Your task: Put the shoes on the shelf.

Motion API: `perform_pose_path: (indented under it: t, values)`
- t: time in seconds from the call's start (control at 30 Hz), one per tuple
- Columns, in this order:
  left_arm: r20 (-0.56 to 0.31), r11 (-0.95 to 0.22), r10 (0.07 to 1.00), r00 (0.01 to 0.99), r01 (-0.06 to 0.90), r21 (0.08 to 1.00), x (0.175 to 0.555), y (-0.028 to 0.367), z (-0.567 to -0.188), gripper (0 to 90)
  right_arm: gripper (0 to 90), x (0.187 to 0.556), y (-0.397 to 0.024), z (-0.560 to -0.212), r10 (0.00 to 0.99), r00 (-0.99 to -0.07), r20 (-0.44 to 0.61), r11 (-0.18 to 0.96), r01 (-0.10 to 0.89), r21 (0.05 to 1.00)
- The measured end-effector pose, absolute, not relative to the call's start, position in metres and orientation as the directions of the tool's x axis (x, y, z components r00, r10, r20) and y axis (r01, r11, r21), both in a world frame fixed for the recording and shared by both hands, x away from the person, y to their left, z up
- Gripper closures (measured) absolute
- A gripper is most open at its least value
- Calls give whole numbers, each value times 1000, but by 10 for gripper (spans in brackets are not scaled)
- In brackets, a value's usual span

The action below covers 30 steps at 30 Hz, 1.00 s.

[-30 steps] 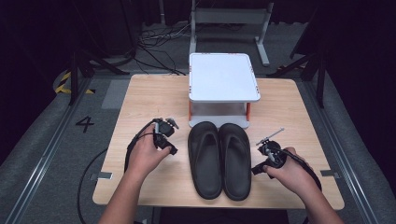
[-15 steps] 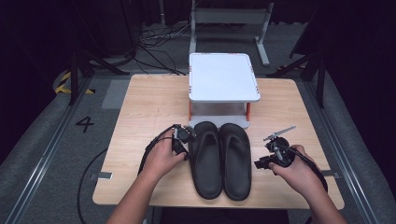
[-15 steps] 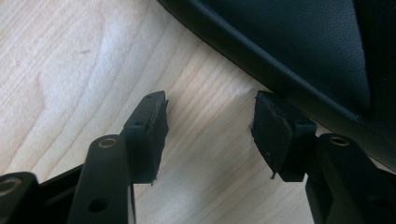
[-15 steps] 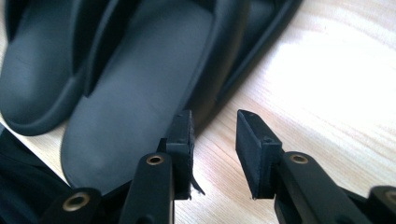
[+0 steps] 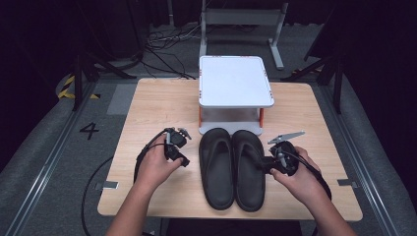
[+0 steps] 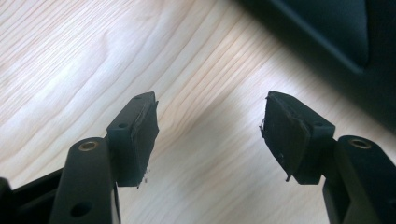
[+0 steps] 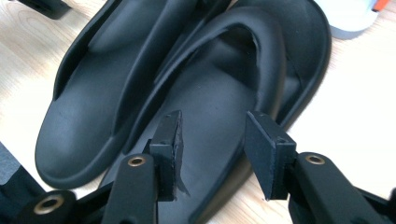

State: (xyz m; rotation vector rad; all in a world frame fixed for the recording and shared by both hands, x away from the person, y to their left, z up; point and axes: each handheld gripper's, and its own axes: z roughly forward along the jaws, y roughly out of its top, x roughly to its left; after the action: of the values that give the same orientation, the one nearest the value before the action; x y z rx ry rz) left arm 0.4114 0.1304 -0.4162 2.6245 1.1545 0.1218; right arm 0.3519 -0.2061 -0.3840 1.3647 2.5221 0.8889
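Two black sandals lie side by side on the wooden table (image 5: 147, 108), toes toward a white stand. My left gripper (image 5: 183, 160) hovers just left of the left sandal (image 5: 216, 169). In the left gripper view its jaws (image 6: 210, 109) have just been opening and stand open over bare wood, with a sandal edge (image 6: 345, 32) at the upper right. My right gripper (image 5: 268, 164) points at the outer side of the right sandal (image 5: 249, 172). In the right gripper view its jaws (image 7: 215, 126) have just been opening above the right sandal's footbed (image 7: 224, 88), pressing on nothing. The left sandal (image 7: 93, 88) lies beyond.
A white two-level stand (image 5: 235, 81) with orange legs sits at the table's back centre, right behind the sandals' toes; its corner (image 7: 350, 14) appears in the right gripper view. Bare wood lies left and right of the sandals. Cables and metal frames cover the dark floor.
My left gripper went right to the left sandal's toe, then drew back left. The right gripper edged toward the right sandal and rose a little. The sandals have not moved.
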Motion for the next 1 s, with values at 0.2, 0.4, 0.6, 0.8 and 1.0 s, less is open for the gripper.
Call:
perform_pose_path:
  t: [0.2, 0.4, 0.6, 0.8, 1.0]
  values:
    - [-41, -601, 767, 640, 740, 301, 405, 152, -409, 357, 557, 359, -190, -391, 802, -572, 173, 414, 740, 529]
    - [-46, -575, 787, 615, 758, 309, 400, 163, -409, 358, 557, 370, -171, -399, 807, -554, 205, 392, 762, 516]
    - [-61, -573, 783, 619, 757, 315, 401, 166, -410, 359, 523, 378, -150, -407, 815, -513, 268, 347, 803, 484]
    - [-60, -571, 786, 616, 759, 314, 402, 165, -412, 360, 498, 381, -142, -413, 827, -494, 267, 340, 819, 462]
    - [-63, -572, 784, 617, 759, 311, 403, 162, -412, 359, 475, 381, -139, -413, 842, -466, 273, 314, 834, 455]
